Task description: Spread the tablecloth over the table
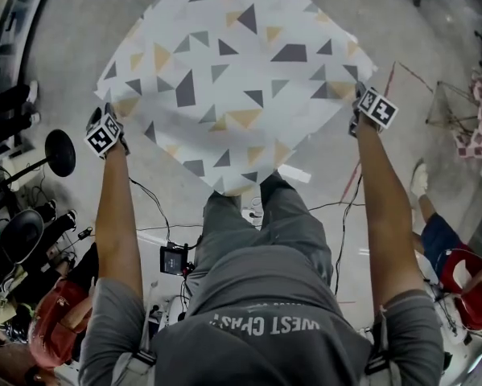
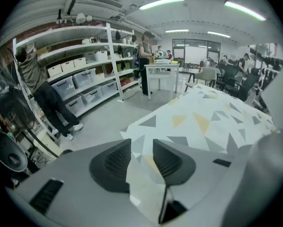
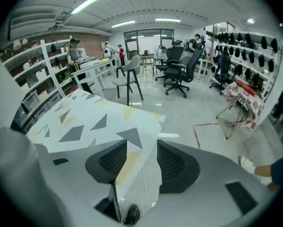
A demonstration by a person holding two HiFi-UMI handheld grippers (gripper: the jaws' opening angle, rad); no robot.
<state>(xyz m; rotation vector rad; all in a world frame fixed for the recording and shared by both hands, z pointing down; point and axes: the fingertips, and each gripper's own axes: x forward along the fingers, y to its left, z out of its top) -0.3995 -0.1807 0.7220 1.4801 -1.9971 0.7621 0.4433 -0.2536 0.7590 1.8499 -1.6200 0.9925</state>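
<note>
Holding a white tablecloth patterned with grey and yellow triangles (image 1: 232, 79) out flat across the upper middle of the head view, turned like a diamond, near corner dipping toward the grey trousers (image 1: 257, 223). Pinching its left corner with the left gripper (image 1: 105, 132) at mid left, and its right corner with the right gripper (image 1: 374, 108) at upper right. Impossible to tell from above whether anything supports the cloth underneath.

Over to the left gripper view: clamped on the cloth, dark ribbed pads (image 2: 114, 163) either side of a fold running down the lower centre, with the rest of the sheet fanning away to the right. Showing here, and not from above, white shelving with storage boxes (image 2: 80, 79) along the upper left, plus a person in dark trousers (image 2: 39, 86) reaching up at it.

Now the right gripper view: likewise closed on the fabric, an edge caught between the pads at lower centre, the sheet spreading off to the left. Revealing only here black office chairs (image 3: 179, 70) at upper centre and a red tape line (image 3: 196, 136) on the shiny grey floor (image 3: 188, 108) at right.
</note>
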